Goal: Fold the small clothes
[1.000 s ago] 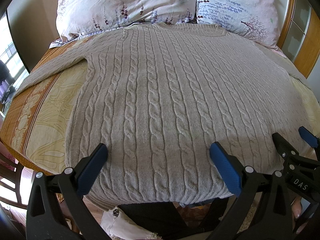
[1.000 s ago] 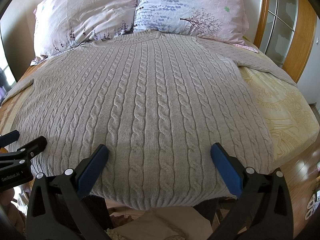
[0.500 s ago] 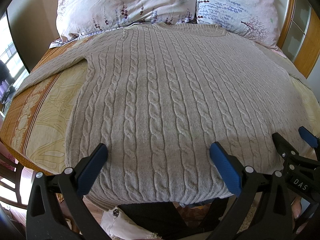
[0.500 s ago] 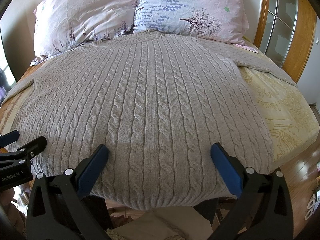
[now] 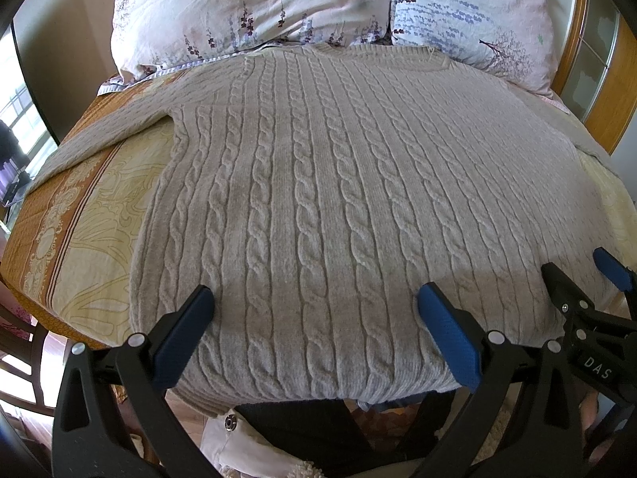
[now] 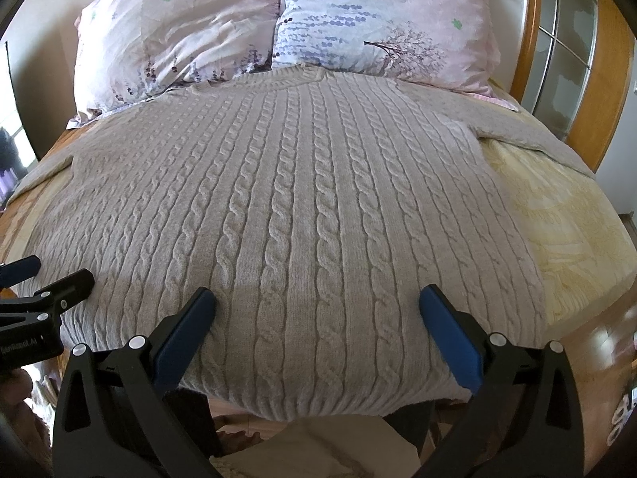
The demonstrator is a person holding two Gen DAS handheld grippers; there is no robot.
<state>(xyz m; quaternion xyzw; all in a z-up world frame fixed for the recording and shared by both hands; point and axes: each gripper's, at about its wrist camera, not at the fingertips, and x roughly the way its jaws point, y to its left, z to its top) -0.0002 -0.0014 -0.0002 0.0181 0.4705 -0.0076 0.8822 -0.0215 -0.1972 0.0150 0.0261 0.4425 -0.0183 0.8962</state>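
A grey cable-knit sweater (image 5: pixel 338 183) lies flat on the bed, neckline toward the pillows, sleeves spread to both sides; it also fills the right wrist view (image 6: pixel 302 207). My left gripper (image 5: pixel 314 302) is open and empty, hovering over the sweater's hem left of centre. My right gripper (image 6: pixel 317 302) is open and empty over the hem right of centre. Each gripper shows at the edge of the other's view: the right one (image 5: pixel 581 275) and the left one (image 6: pixel 51 279).
Two floral pillows (image 5: pixel 254 12) (image 6: pixel 370 20) lean at the head of the bed. A yellow and orange patterned bedspread (image 5: pixel 79 215) (image 6: pixel 565 215) shows on both sides. A wooden headboard frame (image 6: pixel 613 63) stands at right. The bed's near edge drops to the floor.
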